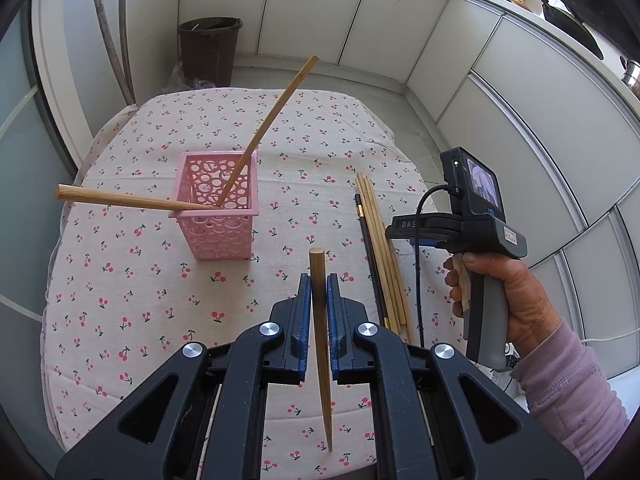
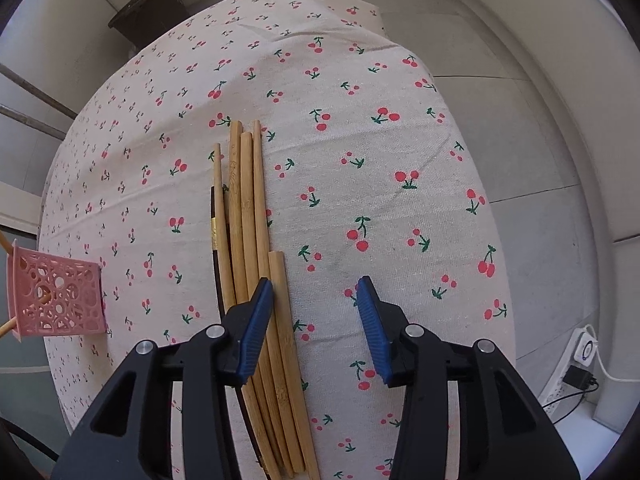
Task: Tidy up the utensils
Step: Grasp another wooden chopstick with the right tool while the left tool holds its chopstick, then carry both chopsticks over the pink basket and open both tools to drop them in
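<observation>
Two chopsticks (image 1: 256, 148) already in the pink basket (image 1: 218, 204), one leaning up and away over its far corner, the other tipped low over its left rim. A third chopstick (image 1: 322, 344) pinched in the left gripper (image 1: 319, 292), pads closed tight on the shaft, blunt end poking up past the tips, thin end hanging below; held near the basket's right side, not yet over the opening. Further right of the basket, a bundle (image 2: 248, 248) of bamboo sticks with one dark stick (image 2: 218, 264) lying side by side on the cherry cloth (image 2: 380, 140), untouched. Right gripper (image 2: 316, 300) hovering just above that bundle, pointing steeply down, jaws about half open and holding nothing; the left pad (image 2: 256, 332) over the sticks on the bundle's right side, the right pad over bare cloth, so only the outermost short stick (image 2: 284, 340) sits in the gap. Contact with the sticks hard to judge from here. Right hand (image 1: 516, 292) wrapped round the handle, well right of the basket. Progress by the look of it: early, two stored, one in transit, five or six waiting. Left to do: dropping the held stick into the basket, then closing on one from the bundle and repeating until the cloth is cleared. Dark bin (image 1: 210, 48) on the floor beyond the basket, apparently no part of the job.
</observation>
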Demonstrator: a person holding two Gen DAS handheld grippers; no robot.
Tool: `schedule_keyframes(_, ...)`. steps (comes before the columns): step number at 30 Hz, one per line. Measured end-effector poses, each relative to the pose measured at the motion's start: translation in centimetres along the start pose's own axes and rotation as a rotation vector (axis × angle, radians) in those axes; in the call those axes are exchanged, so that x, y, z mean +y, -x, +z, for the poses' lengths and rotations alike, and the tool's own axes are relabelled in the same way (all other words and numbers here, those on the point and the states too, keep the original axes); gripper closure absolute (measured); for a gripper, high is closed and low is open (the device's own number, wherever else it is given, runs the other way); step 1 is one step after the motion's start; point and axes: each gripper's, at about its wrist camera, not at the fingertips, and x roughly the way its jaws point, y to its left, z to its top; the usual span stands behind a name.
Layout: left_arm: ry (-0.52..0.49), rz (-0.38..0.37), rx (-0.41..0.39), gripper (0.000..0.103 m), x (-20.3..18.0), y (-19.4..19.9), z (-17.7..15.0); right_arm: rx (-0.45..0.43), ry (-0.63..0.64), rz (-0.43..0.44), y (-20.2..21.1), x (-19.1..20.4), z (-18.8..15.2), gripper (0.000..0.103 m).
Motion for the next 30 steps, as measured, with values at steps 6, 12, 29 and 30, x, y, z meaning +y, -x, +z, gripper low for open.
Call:
schedule_keyframes(6, 0.007, 0.002, -0.001, 0.095, 0.2, 0.1, 0.0, 0.017, 0.001, 0.018, -0.1, -0.5, 0.4, 0.063)
schedule_keyframes(12, 0.005, 0.006, -0.002, 0.095, 0.2, 0.1, 0.0, -0.013, 0.117, -0.13, -0.4, 1.9, -0.6, 0.06)
schedule_keyframes(29, -0.027, -0.053, -0.103, 0.096, 0.5, 3.4, -0.4, -0.198, 0.09, 0.053, 5.5, 2.4, -4.3, 0.095)
schedule_keyframes(30, -0.026, -0.057, -0.115, 0.096, 0.6, 3.9, -0.5, -0.218, 0.097, 0.067, 6.7, 2.5, -5.0, 0.095)
